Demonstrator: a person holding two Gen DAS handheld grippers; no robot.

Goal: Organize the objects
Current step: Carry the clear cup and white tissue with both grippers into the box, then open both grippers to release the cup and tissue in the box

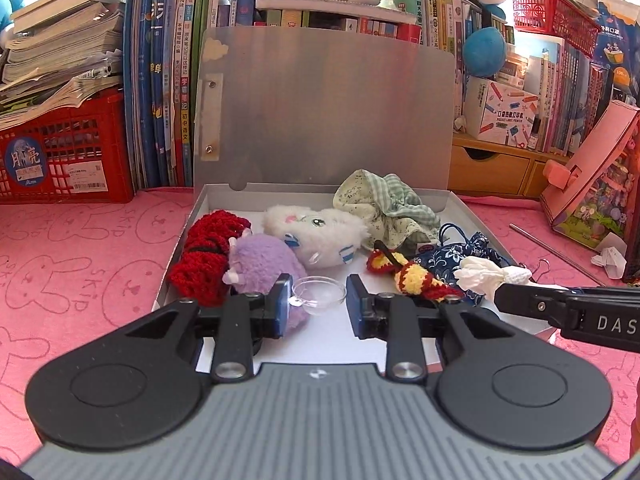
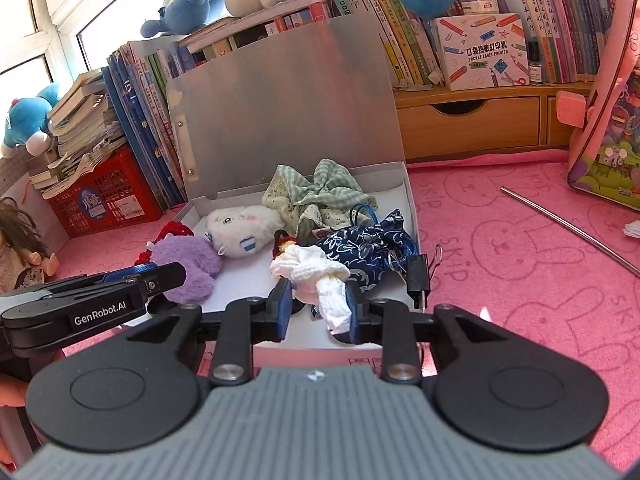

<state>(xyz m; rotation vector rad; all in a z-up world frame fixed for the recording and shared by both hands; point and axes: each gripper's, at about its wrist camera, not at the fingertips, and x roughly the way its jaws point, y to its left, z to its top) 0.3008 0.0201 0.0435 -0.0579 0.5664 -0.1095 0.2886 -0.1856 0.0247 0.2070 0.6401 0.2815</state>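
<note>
A shallow white box [image 1: 178,256] lies open on the pink cloth, its silver lid [image 1: 328,112] standing upright behind it. Inside are a red knit piece [image 1: 204,256], a purple plush [image 1: 264,264], a white plush [image 1: 316,232], a green checked cloth [image 1: 384,208], a blue floral pouch [image 1: 460,256] and a red-and-yellow crochet piece [image 1: 412,276]. My left gripper [image 1: 319,306] is shut on a small clear round dish [image 1: 318,294] over the box's front part. My right gripper [image 2: 318,312] is shut on a white knitted bundle [image 2: 316,270] over the box's near right side. It shows from the side in the left wrist view [image 1: 504,298].
A red crate [image 1: 60,152] under stacked books stands at the back left, with upright books [image 1: 168,80] behind the box. Wooden drawers [image 2: 468,124] and a pink toy box [image 2: 608,120] are at the right. A metal rod [image 2: 568,228] lies on the cloth. A black clip [image 2: 418,276] sits at the box's right edge.
</note>
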